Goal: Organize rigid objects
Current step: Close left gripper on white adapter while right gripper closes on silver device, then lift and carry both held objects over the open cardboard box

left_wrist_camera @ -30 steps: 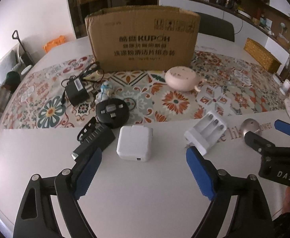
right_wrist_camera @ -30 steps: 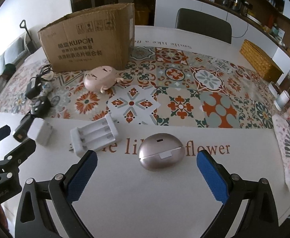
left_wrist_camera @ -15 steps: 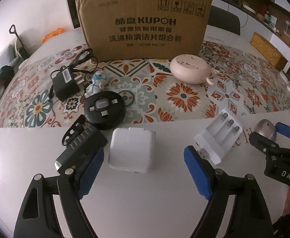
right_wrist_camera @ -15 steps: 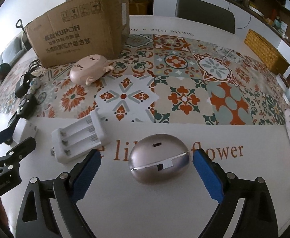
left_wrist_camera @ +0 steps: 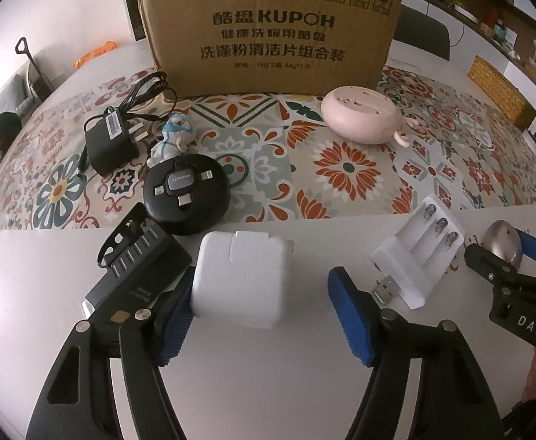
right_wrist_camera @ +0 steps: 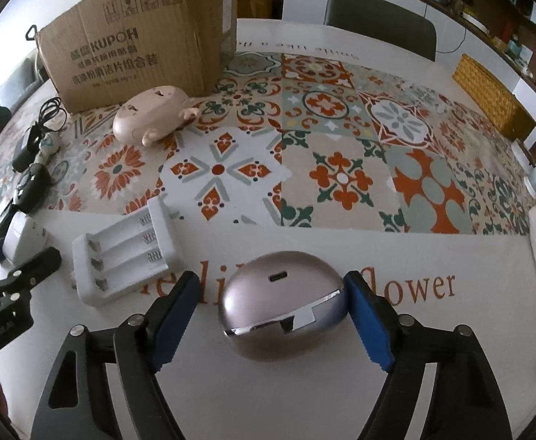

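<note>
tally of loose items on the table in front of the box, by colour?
Black: 3 – power adapter, round cable hub, finned block
White: 2 – charger cube, battery holder
Pink: 1 – round device
Metallic: 1 – oval case
Blue-white: 1 – figurine
Total: 8

Both cameras sit low over the bench [left_wrist_camera: 268, 385], each looking forward between its own tongs toward the cardboard box [left_wrist_camera: 268, 29] at the far side. The left view hangs close over the white charger [left_wrist_camera: 240, 278]; the right view is close over the metallic case [right_wrist_camera: 282, 304]. Both share the battery holder [right_wrist_camera: 124, 256], the pink gadget [left_wrist_camera: 363, 115] and the box.
</note>
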Demonstrator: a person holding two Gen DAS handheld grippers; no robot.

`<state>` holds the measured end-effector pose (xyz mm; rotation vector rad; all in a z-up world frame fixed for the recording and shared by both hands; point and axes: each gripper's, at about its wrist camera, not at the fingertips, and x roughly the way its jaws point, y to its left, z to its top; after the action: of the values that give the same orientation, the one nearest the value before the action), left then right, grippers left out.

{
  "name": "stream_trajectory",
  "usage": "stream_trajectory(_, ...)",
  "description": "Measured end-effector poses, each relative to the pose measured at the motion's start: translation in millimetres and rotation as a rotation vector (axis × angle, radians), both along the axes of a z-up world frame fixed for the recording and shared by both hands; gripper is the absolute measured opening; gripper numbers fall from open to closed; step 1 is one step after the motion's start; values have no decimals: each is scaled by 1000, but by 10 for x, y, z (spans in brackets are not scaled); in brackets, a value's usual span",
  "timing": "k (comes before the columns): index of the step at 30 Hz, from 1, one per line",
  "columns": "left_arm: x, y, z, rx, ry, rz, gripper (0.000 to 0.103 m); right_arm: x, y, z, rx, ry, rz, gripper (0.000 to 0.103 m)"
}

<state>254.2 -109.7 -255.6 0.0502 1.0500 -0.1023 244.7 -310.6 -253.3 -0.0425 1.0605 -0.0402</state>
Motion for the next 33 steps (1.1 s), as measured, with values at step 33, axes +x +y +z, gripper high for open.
stream_trajectory(33, -134, 128, 815, -28, -118, -54, 48, -123, 202, 711, 59, -85, 38, 64)
